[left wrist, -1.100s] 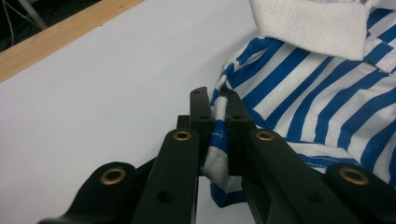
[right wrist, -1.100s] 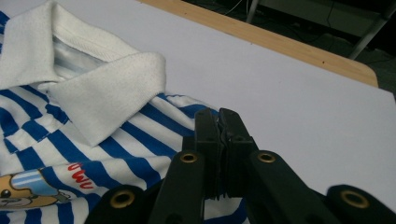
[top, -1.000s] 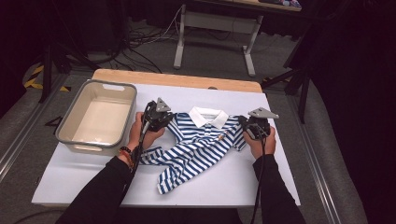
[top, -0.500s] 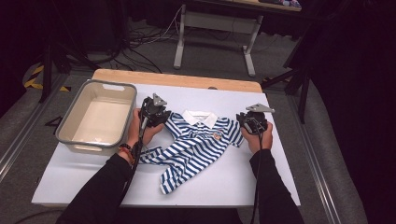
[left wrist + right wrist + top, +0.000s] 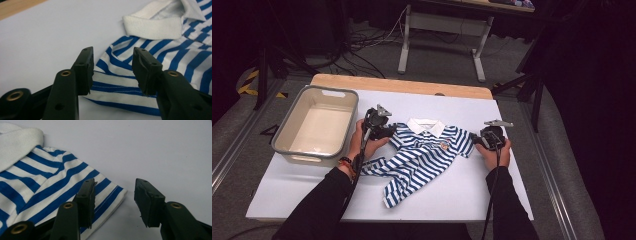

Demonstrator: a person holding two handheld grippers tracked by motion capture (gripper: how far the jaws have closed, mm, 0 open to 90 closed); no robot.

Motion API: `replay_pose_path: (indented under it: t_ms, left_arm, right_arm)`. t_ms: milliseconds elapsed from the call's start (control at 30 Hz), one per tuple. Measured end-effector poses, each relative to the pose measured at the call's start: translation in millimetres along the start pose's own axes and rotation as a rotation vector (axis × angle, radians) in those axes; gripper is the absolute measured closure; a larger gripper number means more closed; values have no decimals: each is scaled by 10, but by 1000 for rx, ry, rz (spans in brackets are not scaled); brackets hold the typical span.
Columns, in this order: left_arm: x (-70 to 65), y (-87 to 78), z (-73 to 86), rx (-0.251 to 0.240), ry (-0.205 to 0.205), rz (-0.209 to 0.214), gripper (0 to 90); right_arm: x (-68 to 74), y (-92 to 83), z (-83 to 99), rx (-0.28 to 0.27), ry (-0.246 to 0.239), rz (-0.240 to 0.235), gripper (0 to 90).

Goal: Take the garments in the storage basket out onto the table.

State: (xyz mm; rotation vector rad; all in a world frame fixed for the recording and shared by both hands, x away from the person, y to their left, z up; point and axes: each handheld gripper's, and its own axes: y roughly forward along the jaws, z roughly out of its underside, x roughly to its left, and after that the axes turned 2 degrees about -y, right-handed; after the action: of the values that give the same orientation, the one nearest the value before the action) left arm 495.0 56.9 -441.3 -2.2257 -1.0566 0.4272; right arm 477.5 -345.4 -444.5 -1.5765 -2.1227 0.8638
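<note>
Both grippers have just been opening, letting the striped shirt (image 5: 427,155) settle flat: left gripper (image 5: 113,68) gapes over one sleeve, right gripper (image 5: 115,200) beside the other.

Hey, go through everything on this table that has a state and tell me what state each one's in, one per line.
Shirt: lying flat on the table, collar away from the person, lower part twisted, released.
Left gripper: jaws apart and just been opening, over the shirt's sleeve, not pressing it.
Right gripper: jaws apart and just been opening, at the other sleeve's hem, not gripping.
Bin: upright, empty.
</note>
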Motion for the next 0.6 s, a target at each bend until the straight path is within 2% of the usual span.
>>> replay_pose_path:
  t_ms: [33,67,133,167,200,233,267,300,333,367,400,433,500,600]
  left_arm:
    - [-14,18,12,10,17,3,540]
    - [-27,38,26,22,29,1,540]
    - [-36,67,57,42,37,25,585]
    - [-41,85,73,53,37,25,591]
    - [-47,118,107,61,32,42,611]
    - [-47,118,107,61,32,42,625]
    - [-53,113,117,58,38,42,625]
    - [-54,113,122,52,42,52,651]
    - [-59,112,131,48,53,67,750]
    - [-59,112,131,48,53,67,791]
    - [-54,112,129,50,52,72,791]
    - [-51,111,129,53,52,82,857]
    - [-53,112,127,51,58,78,884]
    - [-65,107,114,48,75,55,896]
  right_arm:
    - [-2,44,18,27,3,-4,531]
    - [-2,44,18,27,3,-4,531]
    - [-23,62,35,18,33,-27,563]
    - [-31,58,37,17,37,-28,641]
    - [-31,56,38,17,37,-42,691]
    - [-31,56,38,17,37,-42,691]
    - [-30,53,37,19,34,-52,773]
    - [-28,46,32,26,30,-61,830]
    - [-16,44,24,32,20,-69,875]
    - [-16,44,24,32,20,-69,875]
    - [-8,44,21,31,16,-64,878]
    - [3,41,17,33,10,-57,882]
    - [11,29,13,31,-1,-14,884]
    - [-42,-30,8,-11,13,20,886]
